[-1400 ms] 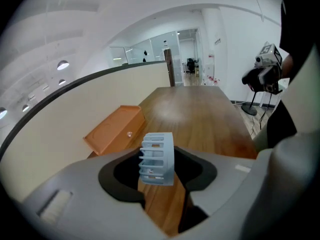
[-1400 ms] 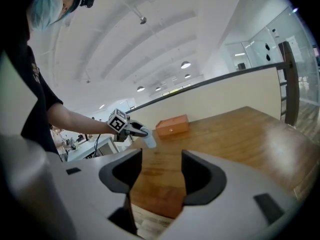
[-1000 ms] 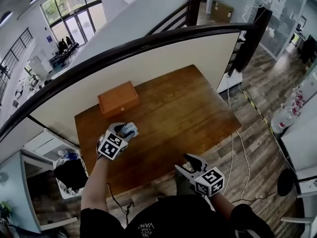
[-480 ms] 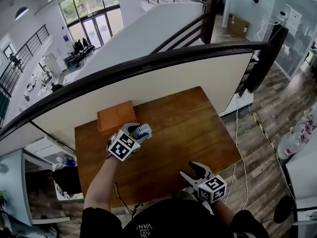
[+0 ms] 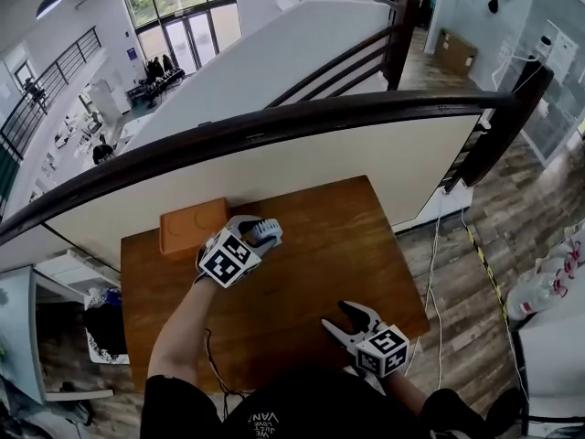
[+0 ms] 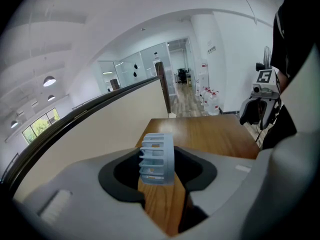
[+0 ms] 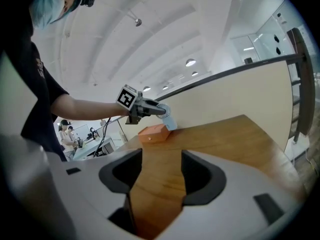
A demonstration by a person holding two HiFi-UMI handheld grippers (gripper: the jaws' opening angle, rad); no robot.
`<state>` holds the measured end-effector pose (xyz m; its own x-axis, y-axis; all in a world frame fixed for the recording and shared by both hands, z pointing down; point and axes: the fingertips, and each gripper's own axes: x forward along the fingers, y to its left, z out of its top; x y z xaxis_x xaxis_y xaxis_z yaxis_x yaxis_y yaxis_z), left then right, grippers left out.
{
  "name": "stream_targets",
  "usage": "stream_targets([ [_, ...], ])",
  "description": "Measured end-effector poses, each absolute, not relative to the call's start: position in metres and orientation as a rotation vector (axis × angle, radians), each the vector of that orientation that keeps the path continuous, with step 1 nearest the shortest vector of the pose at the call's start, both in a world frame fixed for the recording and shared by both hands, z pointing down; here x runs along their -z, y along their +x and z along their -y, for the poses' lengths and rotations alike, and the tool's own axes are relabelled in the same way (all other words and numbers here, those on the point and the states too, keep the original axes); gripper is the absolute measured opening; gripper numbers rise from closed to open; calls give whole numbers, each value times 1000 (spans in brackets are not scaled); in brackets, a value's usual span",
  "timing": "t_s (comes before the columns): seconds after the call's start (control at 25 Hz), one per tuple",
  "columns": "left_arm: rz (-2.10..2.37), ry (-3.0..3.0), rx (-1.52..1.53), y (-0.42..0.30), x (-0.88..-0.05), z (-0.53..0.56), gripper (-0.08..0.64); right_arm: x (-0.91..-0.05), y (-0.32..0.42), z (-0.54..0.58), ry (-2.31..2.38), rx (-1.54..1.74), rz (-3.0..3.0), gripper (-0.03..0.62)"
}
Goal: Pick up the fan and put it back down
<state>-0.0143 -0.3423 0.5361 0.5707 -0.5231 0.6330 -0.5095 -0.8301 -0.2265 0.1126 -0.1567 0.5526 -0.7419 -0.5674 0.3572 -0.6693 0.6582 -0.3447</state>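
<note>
**Set-down status: blue fan in left gripper**

We found the orange box leftmost on the wooden table. Just beside it, our left gripper pinched the blue fan, disc upright, the wooden table directly below. Our right gripper, farther off, had jaws spread and empty.

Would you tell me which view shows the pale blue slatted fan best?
The left gripper view: the pale blue slatted fan sits close in the left claw, ribs clear. The head view shows the fan small; the right gripper view, distant.
</note>
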Motion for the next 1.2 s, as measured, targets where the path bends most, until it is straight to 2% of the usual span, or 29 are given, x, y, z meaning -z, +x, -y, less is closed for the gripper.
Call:
stream_targets([
  [0.44, -941, -2754, 1141, 15, -550, 424, 192, -578, 139, 202, 949, -763, 2643, 216],
  [1.2, -839, -2850, 1194, 24, -626, 506, 192, -622, 150, 265, 1048, -976, 2567, 216],
])
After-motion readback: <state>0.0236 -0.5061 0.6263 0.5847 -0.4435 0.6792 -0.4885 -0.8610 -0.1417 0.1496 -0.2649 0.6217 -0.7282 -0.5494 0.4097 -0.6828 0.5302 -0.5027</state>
